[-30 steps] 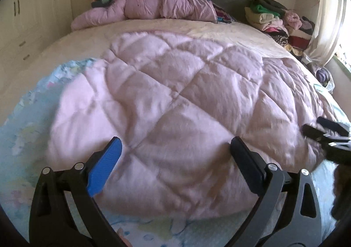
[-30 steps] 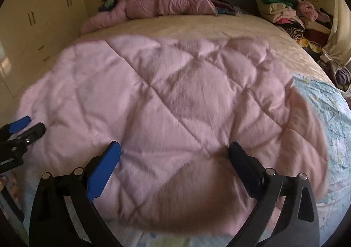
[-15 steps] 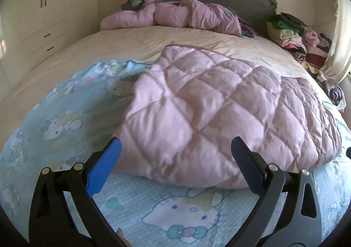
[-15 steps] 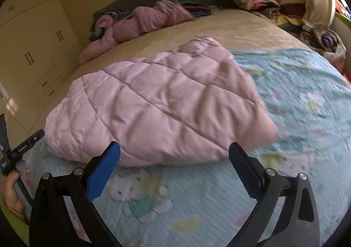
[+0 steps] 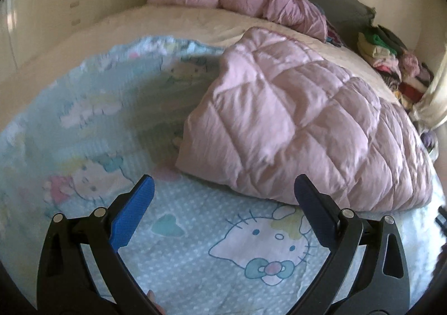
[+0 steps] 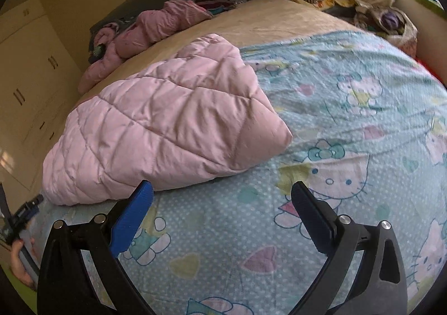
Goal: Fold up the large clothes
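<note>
1. Bedroom: bed [image 5: 173, 21] with a beige cover, cartoon-cat sheet [image 5: 195, 245] spread over the near part, cupboards [image 6: 25, 85] on one wall, stacked clothes pile [image 5: 382, 52] at the far corner.
2. Pink quilted garment [image 5: 301, 130] lies folded over on the sheet, bulky and puffy. Left view has it ahead and to the right; right view has it ahead and to the left [image 6: 167, 119]. A second pink padded item [image 5: 245, 2] sits bunched near the headboard.
3. Left gripper [image 5: 223, 203]: fingers spread wide, holding nothing, hovering above the sheet just short of the garment's near edge. Its tip also shows at the left edge of the right view [image 6: 25, 214].
4. Right gripper [image 6: 222, 203]: fingers also spread wide and empty, above the sheet beside the garment's near corner, angled down toward the bed.
5. Step, as a guess: re-grasp for the next fold. To do it well, pinch both layers at the two near corners, one gripper each, lift evenly and lay across so the edges line up. Puffy fill may spring back; press flat afterwards.
6. Risk: catching the sheet along with the garment.
</note>
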### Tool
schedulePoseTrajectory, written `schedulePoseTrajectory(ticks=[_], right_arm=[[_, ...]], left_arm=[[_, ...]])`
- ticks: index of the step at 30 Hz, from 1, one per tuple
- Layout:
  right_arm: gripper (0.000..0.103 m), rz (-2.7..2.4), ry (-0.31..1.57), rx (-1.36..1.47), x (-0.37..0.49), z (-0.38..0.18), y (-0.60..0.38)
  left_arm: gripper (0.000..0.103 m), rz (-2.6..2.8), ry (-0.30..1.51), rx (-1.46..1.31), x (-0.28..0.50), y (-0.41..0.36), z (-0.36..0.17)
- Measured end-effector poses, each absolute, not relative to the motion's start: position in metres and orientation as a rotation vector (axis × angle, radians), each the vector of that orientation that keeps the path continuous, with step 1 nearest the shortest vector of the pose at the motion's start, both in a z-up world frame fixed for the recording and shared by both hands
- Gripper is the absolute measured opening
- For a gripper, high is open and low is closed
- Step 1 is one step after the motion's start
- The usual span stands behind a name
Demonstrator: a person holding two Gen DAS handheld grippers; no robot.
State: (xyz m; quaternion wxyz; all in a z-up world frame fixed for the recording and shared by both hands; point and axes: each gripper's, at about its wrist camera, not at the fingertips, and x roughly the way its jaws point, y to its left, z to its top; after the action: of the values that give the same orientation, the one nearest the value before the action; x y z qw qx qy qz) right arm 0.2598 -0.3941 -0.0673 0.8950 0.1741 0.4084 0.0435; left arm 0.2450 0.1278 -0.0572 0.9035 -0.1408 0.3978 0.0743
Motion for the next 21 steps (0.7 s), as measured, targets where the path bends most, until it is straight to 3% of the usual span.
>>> schedulePoseTrajectory(ticks=[9, 16, 21], right_arm=[[0.099, 0.101, 0.895, 0.476, 0.272, -0.084, -0.397], [0.099, 0.133, 0.915, 0.575, 0.284, -0.091, -0.398], [0.099, 0.153, 0.956, 0.67, 0.295, -0.105, -0.4]], left_arm=[[0.094, 0.11, 0.842, -0.436, 0.25, 0.146, -0.071], [0.093, -0.087, 0.849, -0.777, 0.264, 0.158, -0.094], [0.093, -0.087, 0.858, -0.858, 0.283, 0.164, -0.109]])
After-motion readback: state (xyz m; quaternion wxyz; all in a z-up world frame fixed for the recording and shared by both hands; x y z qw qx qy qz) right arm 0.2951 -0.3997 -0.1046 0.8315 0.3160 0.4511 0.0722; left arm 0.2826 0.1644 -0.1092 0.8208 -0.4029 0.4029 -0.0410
